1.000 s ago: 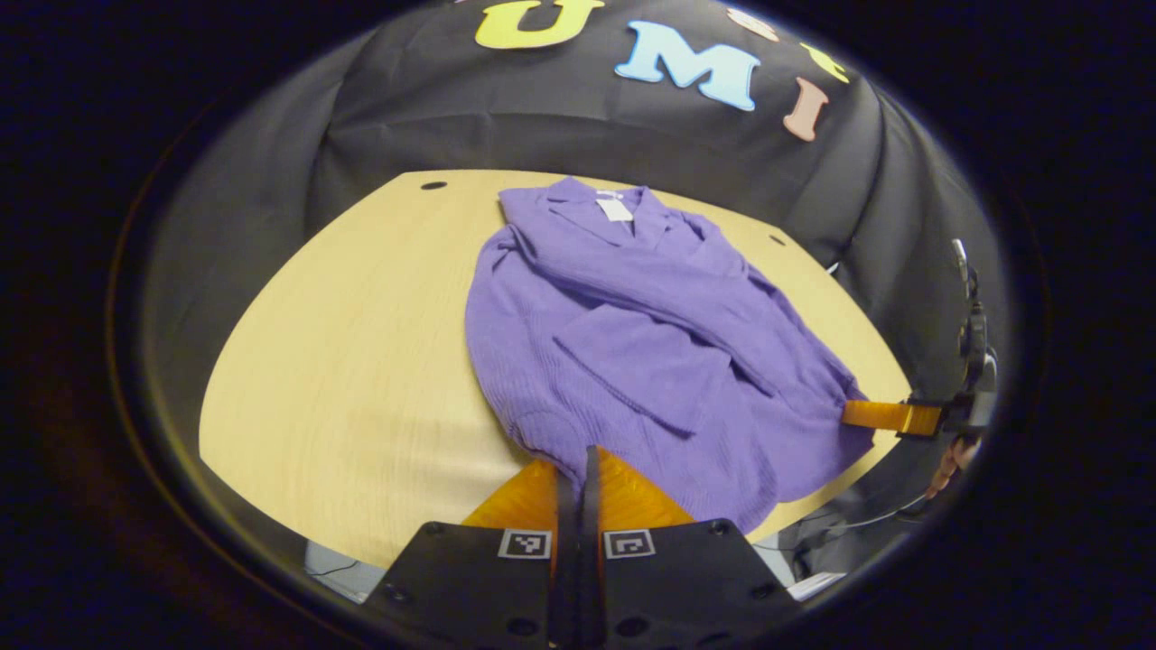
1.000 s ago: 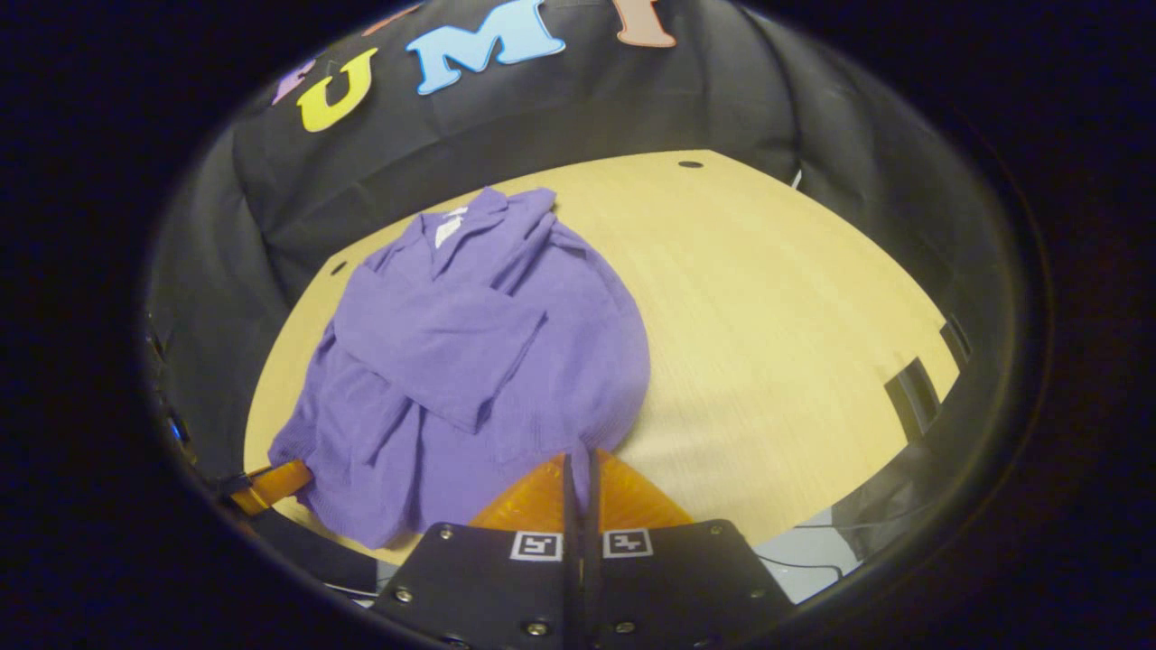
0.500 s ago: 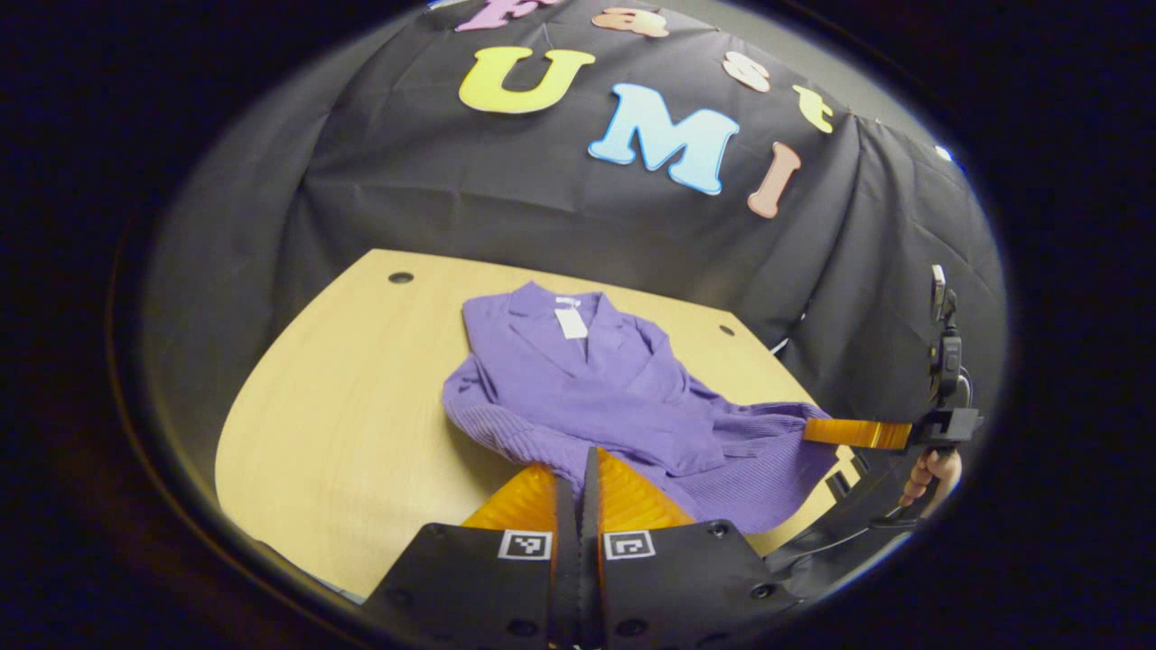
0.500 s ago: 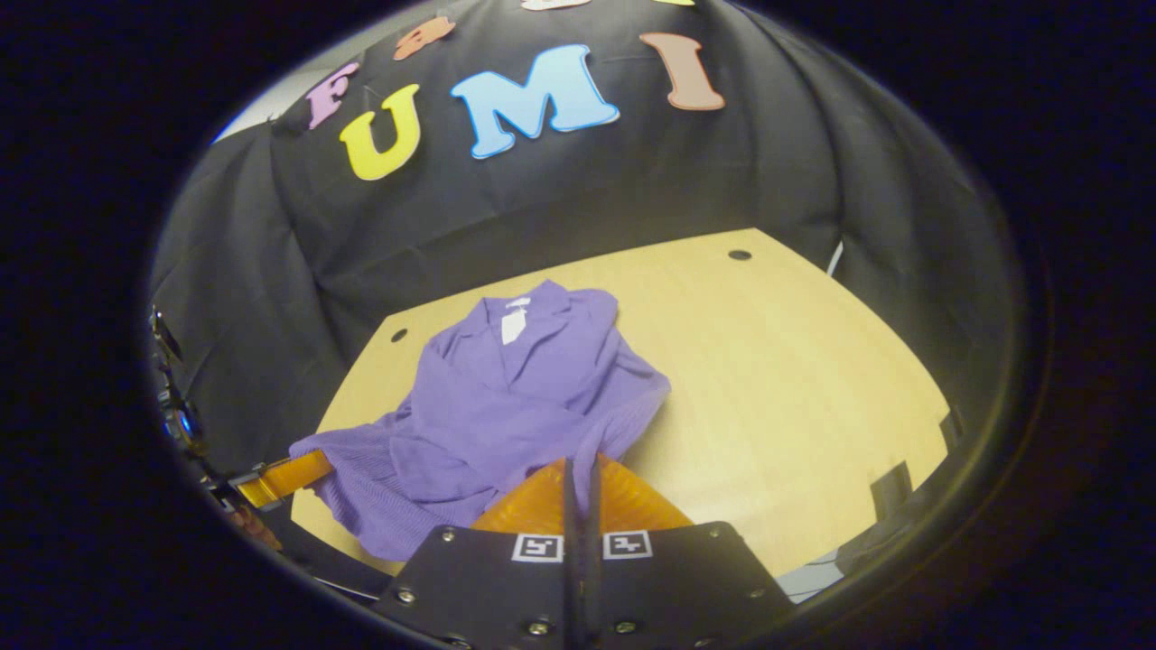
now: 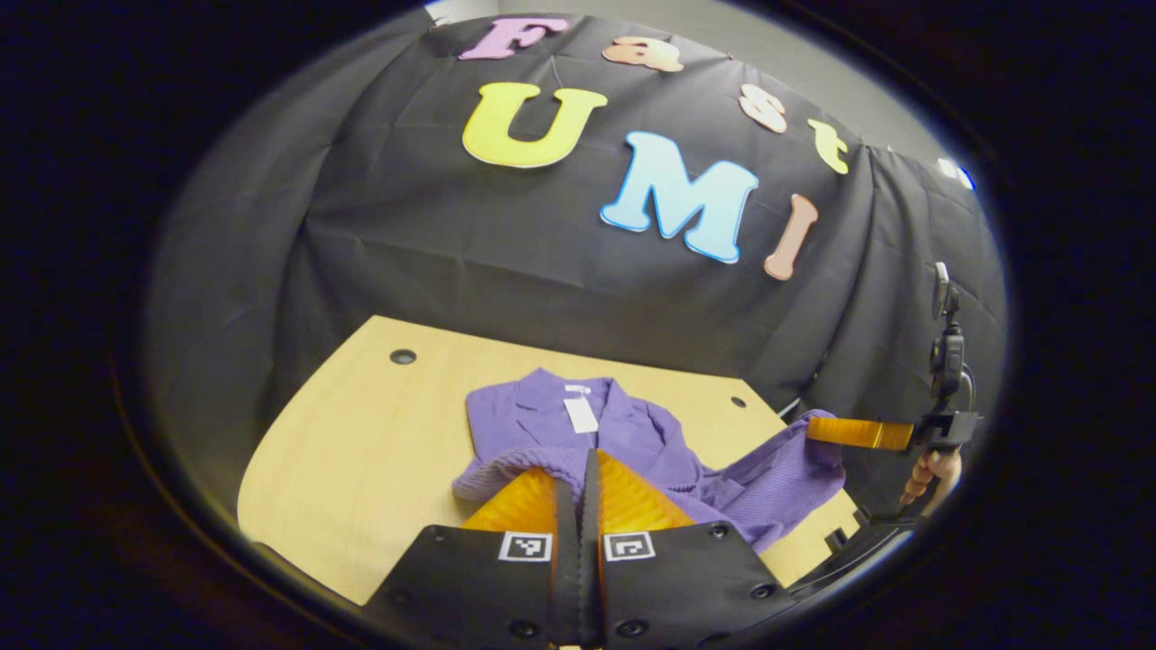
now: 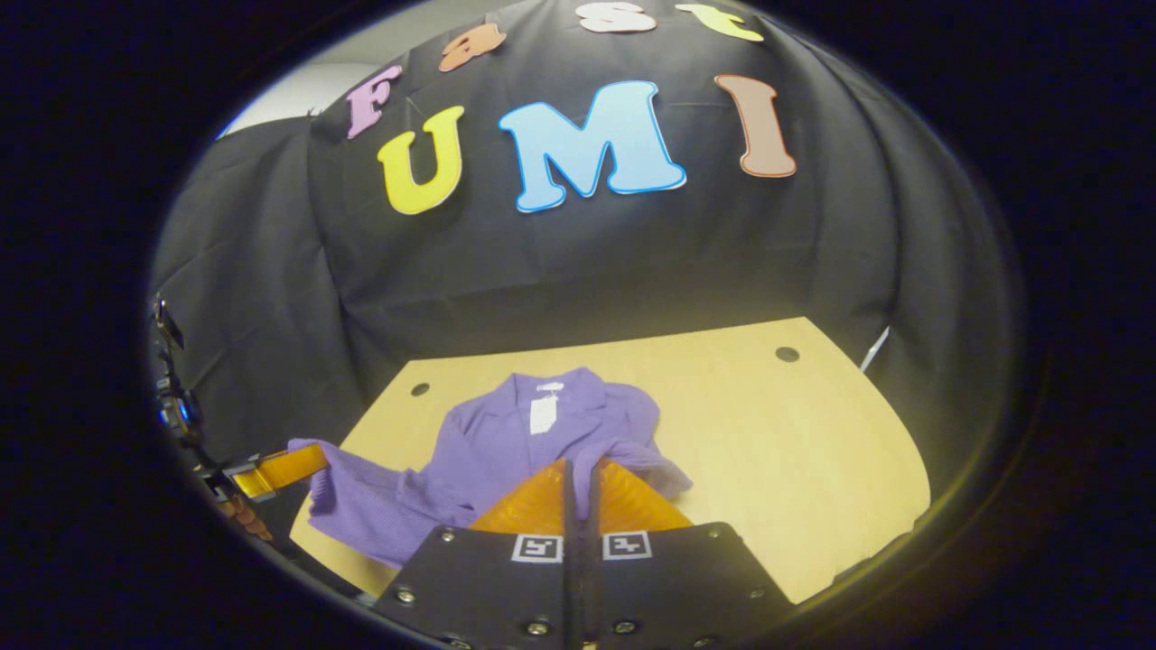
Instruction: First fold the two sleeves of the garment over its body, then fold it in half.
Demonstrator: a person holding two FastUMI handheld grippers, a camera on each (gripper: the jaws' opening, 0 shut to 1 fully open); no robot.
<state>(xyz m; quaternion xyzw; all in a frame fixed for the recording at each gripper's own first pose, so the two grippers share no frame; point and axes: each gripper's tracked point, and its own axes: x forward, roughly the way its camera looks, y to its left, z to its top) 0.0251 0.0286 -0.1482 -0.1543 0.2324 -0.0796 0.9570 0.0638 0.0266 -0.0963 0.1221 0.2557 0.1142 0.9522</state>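
Clearly the half-fold is the step in hand. The purple garment (image 5: 632, 451) lies on the wooden table (image 5: 361, 451) with its collar toward the booth wall, and its near hem is raised off the table at both corners, carried toward the collar.

In the left gripper view, the left gripper (image 5: 578, 474) has its two fingers pressed together with a ridge of ribbed hem pinched between them. The right gripper (image 5: 858, 433) shows farther off at the right of that view, its finger lying along the other hem corner, with the hand (image 5: 930, 474) that holds it below. In the right gripper view, the right gripper (image 6: 578, 483) is likewise closed, with a strip of purple cloth caught between its fingers, and the left gripper (image 6: 280, 469) appears far off on the left, holding its corner up.

The garment looks like a soft ribbed knit with a lapel collar and a white tag (image 5: 580, 415) at the neck. Between the two grips the hem sags in a loose curve, so the cloth is limp and will drape unevenly.

Next, I judge, both grippers need to travel forward together at matched height, lay the hem near the collar, and only then let go, so the fold lands square rather than bunched.
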